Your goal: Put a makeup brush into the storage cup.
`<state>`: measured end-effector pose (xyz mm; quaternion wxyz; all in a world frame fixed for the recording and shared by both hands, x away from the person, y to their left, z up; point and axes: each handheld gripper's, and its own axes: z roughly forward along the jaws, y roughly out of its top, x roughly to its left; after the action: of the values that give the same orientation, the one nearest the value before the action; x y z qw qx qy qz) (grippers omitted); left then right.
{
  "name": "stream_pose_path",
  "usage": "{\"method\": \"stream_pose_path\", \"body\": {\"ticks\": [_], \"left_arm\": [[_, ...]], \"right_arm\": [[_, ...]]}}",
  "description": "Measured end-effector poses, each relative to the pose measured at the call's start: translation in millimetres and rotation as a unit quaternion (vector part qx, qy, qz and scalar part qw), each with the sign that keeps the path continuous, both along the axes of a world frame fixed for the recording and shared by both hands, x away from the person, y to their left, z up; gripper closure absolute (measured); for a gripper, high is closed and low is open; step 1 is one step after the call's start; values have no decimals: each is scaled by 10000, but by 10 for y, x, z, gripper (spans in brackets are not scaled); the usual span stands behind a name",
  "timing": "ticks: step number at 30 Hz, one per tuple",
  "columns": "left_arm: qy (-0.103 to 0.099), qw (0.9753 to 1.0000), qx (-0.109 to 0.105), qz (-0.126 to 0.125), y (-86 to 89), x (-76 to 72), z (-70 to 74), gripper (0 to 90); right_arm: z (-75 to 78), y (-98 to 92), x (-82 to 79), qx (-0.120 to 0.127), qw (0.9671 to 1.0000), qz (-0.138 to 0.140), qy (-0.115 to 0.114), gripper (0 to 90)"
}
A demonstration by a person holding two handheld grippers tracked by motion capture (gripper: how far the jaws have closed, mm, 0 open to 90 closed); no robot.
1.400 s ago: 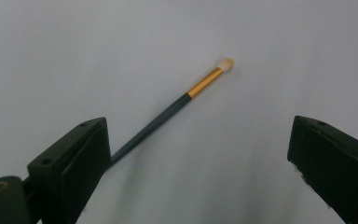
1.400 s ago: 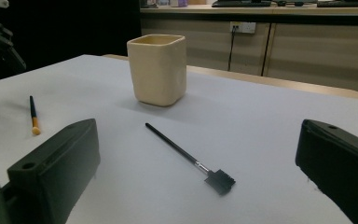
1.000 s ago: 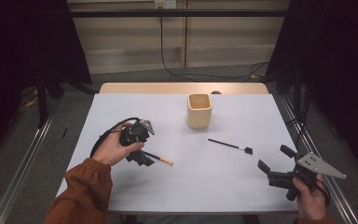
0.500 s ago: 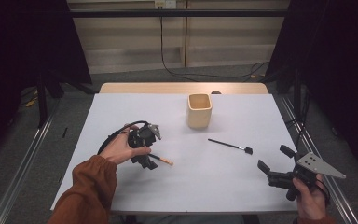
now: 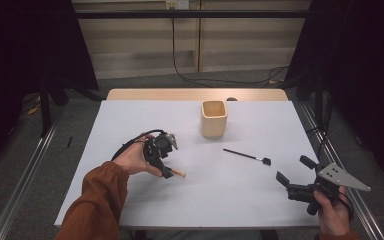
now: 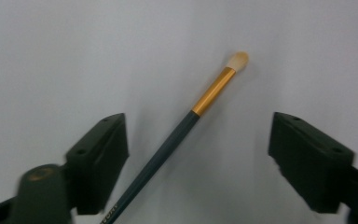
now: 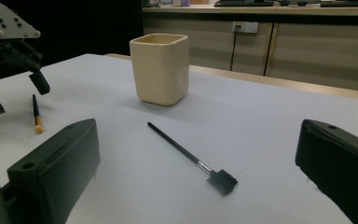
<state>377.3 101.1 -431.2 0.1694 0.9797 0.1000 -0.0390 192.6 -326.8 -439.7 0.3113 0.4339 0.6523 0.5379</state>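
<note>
Both jaws stand apart, flanking the brush (image 6: 186,126).

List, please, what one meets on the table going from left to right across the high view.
left gripper over the gold-banded brush → beige cup → black brush → right gripper

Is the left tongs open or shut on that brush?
Open. In the left gripper view, the left tongs have jaws spread wide; the brush lies on the table between them, ungripped.

Rust-orange sleeve (image 5: 97,200), black claws
</note>
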Motion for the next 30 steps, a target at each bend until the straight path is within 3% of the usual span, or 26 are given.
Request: {"method": "stream_pose_path", "body": {"ticks": [2,7,9,12,13,18,19,22,23,27,28,30], "left_arm": [[33,10000,19,-43,-8,19,-2,260],[-57,9999,81,-56,1,59,-14,450],[-17,9997,170,-201,17,91,-11,467],[20,9998,124,-137,39,100,-44,540],[-3,9994,221,-278,44,119,-41,540],[24,9993,246,-286,33,105,-74,576],[27,9988,304,-384,33,115,-73,578],[34,9989,330,-322,35,102,-106,618],[-3,9982,415,-429,41,119,-104,624],[-7,9986,380,-360,40,113,-132,631],[14,9976,488,-487,35,128,-126,631],[-47,9982,433,-401,31,112,-145,662]], "right_arm": [[0,-2,0,-9,10000,2,2,0],[-2,-3,1,-7,10000,4,-5,0],[-2,-2,1,-3,10000,4,-2,0],[-1,-2,0,-6,10000,2,-1,0],[-1,-2,0,-6,10000,2,-1,0],[-2,-1,1,4,10000,6,4,0],[-2,0,2,15,10000,11,-3,0],[-1,-4,-1,1,10000,18,-9,0],[-1,-4,-1,-3,10000,20,-11,0],[-2,-3,0,7,10000,21,-6,0],[-2,-2,0,7,10000,21,-5,0],[-3,-1,1,7,10000,19,-4,0]]}}
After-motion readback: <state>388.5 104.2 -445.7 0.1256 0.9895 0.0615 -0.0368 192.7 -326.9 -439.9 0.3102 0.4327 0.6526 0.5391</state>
